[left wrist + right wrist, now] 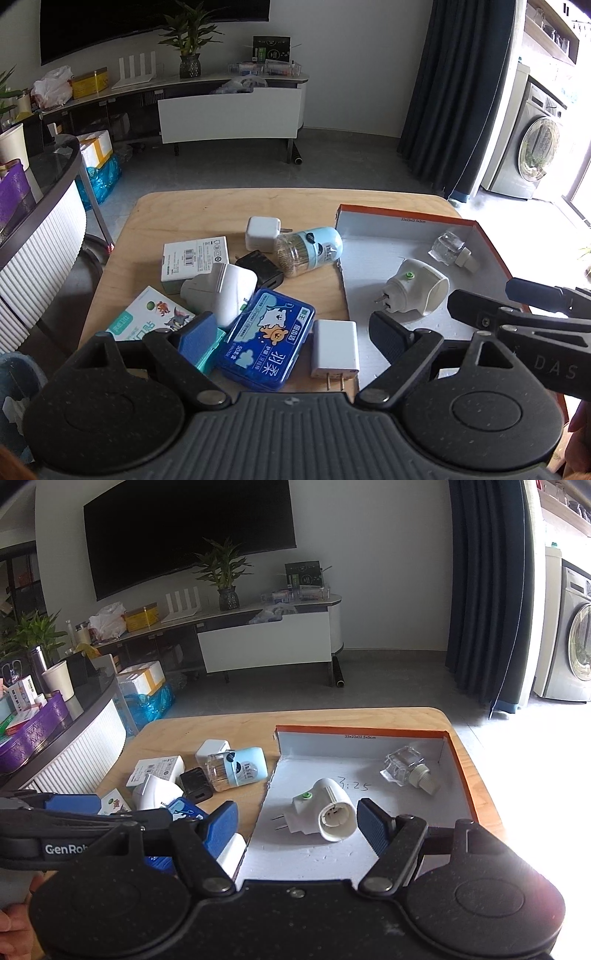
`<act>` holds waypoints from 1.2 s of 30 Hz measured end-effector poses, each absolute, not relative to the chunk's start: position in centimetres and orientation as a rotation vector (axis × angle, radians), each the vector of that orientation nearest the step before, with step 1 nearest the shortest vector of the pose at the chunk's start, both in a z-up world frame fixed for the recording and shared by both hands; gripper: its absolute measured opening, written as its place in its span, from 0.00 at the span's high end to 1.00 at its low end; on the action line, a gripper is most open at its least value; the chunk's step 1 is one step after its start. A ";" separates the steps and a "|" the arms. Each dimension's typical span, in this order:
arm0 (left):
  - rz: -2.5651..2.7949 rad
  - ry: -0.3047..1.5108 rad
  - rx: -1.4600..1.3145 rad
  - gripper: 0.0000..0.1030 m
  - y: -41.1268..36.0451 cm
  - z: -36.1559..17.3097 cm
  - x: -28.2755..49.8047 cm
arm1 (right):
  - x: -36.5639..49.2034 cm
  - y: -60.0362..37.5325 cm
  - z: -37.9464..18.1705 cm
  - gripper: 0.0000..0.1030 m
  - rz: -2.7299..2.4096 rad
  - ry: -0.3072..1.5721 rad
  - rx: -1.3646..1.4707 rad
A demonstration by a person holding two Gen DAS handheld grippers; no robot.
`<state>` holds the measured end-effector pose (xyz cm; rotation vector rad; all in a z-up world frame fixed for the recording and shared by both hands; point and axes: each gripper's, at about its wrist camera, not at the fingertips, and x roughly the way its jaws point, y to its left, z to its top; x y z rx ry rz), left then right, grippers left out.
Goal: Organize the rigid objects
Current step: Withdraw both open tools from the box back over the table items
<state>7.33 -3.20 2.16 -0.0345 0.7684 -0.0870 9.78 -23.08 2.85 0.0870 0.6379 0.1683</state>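
A wooden table [155, 221] carries a heap of small items. My left gripper [295, 334] hovers open over a blue tin [266, 339] and a white flat charger [334, 349], with its pads touching neither. An orange-rimmed box [354, 734] with a white floor sits on the right. A white plug-in device [325, 812] and a clear glass bottle [406, 766] lie inside it. My right gripper [297, 825] is open just above the plug-in device, which lies loose between the fingers.
Left of the box lie a light-blue toothpick jar [308, 251], a white cube charger [260, 232], a black adapter [260, 273], another white plug-in device [221, 291], a white carton [194, 258] and a cartoon-printed pack [147, 317]. A ribbed counter [37, 251] stands at the left.
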 end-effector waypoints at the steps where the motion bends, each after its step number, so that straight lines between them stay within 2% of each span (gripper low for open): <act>1: -0.084 0.771 -0.038 0.11 -2.9 2.1 7.3 | 9.7 -22.8 2.8 0.18 0.173 0.639 0.085; 32: -0.043 0.792 -0.096 0.11 2.7 0.4 5.1 | 9.3 -17.7 1.5 0.18 0.272 0.694 0.041; 36: -0.041 0.797 -0.122 0.08 3.6 -0.4 4.7 | 9.2 -17.1 0.9 0.18 0.298 0.710 0.036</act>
